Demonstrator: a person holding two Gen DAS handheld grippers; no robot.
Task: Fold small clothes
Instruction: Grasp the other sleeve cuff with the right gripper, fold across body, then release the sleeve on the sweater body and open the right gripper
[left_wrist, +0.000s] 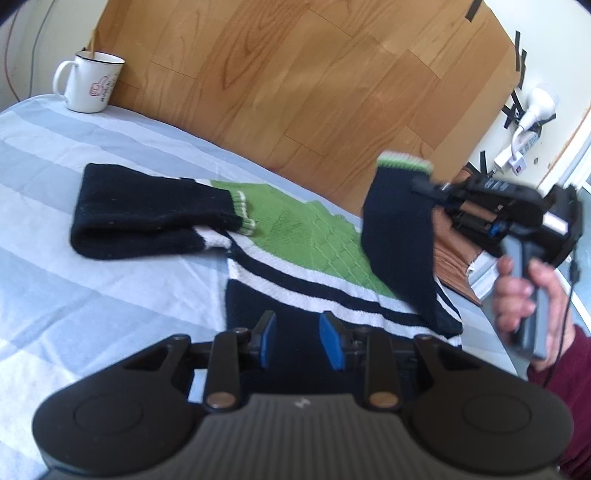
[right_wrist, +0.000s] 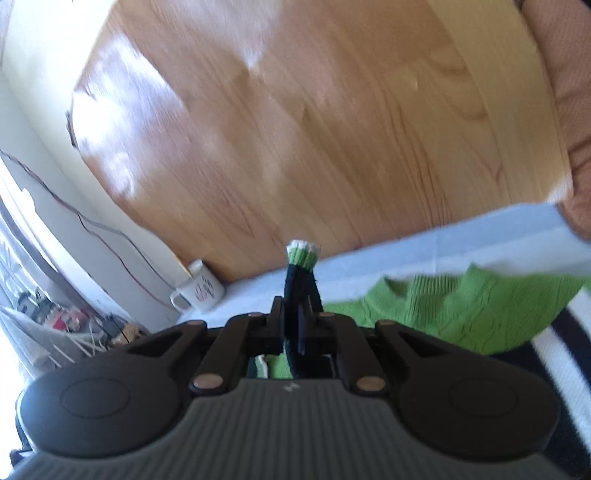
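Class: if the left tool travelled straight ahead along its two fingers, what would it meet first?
Most likely the sweater: the left tool, open, points at its navy-and-white striped hem, lying flat on the striped sheet. Depth is uncertain, but nothing shows between them.

Left wrist view: sitting low and close over the sweater, facing across the bed toward the floor. Right wrist view: facing leftward across the sweater. Both are sharing sweater, mug, floor.
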